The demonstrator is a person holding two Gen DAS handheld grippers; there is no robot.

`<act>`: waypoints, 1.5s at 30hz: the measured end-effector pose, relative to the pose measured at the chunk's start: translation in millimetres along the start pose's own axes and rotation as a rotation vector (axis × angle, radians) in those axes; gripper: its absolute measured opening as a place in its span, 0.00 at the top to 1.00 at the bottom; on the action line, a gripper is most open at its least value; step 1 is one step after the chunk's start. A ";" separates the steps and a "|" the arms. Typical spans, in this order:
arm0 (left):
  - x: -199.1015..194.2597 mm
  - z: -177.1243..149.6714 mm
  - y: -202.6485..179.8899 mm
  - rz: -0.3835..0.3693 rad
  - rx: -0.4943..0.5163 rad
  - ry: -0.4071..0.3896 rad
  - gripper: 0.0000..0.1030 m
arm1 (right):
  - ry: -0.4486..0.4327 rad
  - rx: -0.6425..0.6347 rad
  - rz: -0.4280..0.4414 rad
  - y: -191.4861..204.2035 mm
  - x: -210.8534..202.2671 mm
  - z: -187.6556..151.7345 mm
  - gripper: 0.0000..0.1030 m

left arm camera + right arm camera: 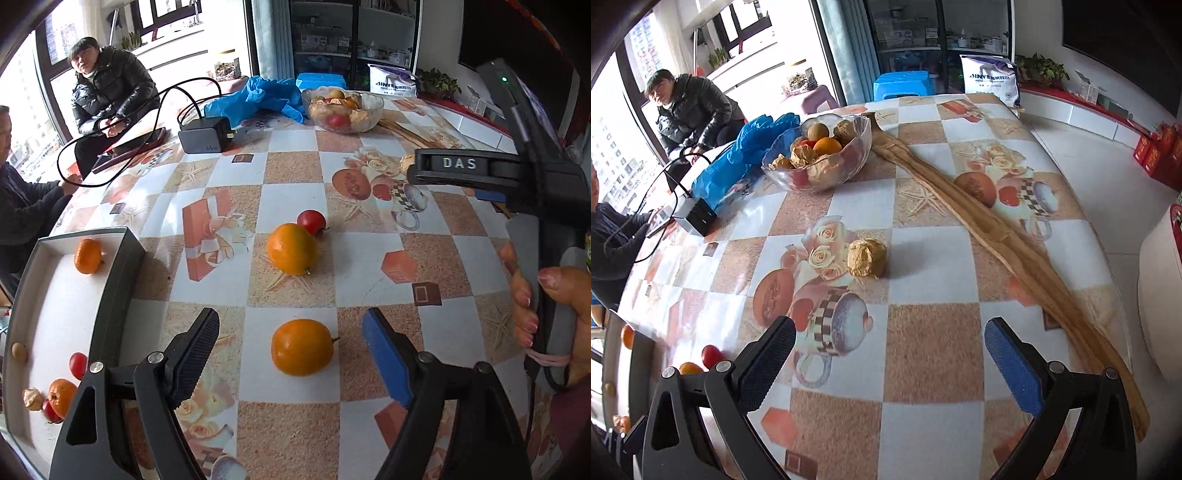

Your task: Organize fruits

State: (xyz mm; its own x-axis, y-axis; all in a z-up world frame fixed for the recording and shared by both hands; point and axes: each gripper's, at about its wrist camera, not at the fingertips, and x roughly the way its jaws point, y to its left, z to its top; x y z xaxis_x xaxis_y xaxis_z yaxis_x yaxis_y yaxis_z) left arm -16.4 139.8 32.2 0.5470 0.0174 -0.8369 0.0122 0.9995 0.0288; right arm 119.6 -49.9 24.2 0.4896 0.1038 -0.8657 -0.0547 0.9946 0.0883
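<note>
I judge the task approx. half done. The box (122, 258) at left, dark walls w/ white floor, already has several fruits: one orange alone at the far end, and at the near end another orange, two small red fruits and two pale small things, maybe nuts, too small to tell. Left on the table (295, 177): a near orange (302, 347), a far orange (291, 248) touching a red fruit (312, 222), and in the right view a wrapped fruit (867, 257) in tan paper. The glass bowl (369, 107) at the far side also has fruit.

My left gripper (293, 350) is spread wide w/ the near orange between the pads, not pressed. It is smooth, round, w/ a short stem. My right gripper (890, 360) is spread too, empty, aimed toward the wrapped fruit.
</note>
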 end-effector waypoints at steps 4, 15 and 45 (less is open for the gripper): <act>17.8 2.9 -2.8 0.020 -0.003 0.017 0.27 | -0.010 -0.043 -0.045 12.3 25.9 10.8 0.06; -5.9 -21.2 5.3 0.001 -0.014 -0.056 0.66 | -0.012 -0.007 0.090 7.4 -15.1 -27.8 0.77; -27.6 -84.4 29.5 -0.073 -0.045 -0.126 0.61 | -0.133 -0.009 0.033 9.8 -111.4 -197.5 0.77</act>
State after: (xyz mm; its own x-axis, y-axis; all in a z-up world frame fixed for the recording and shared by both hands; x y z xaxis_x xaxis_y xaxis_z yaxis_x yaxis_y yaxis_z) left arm -101.8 170.9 10.0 0.6466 -0.0556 -0.7608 0.0200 0.9982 -0.0560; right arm -107.3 -52.5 24.2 0.5981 0.1370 -0.7896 -0.0806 0.9906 0.1108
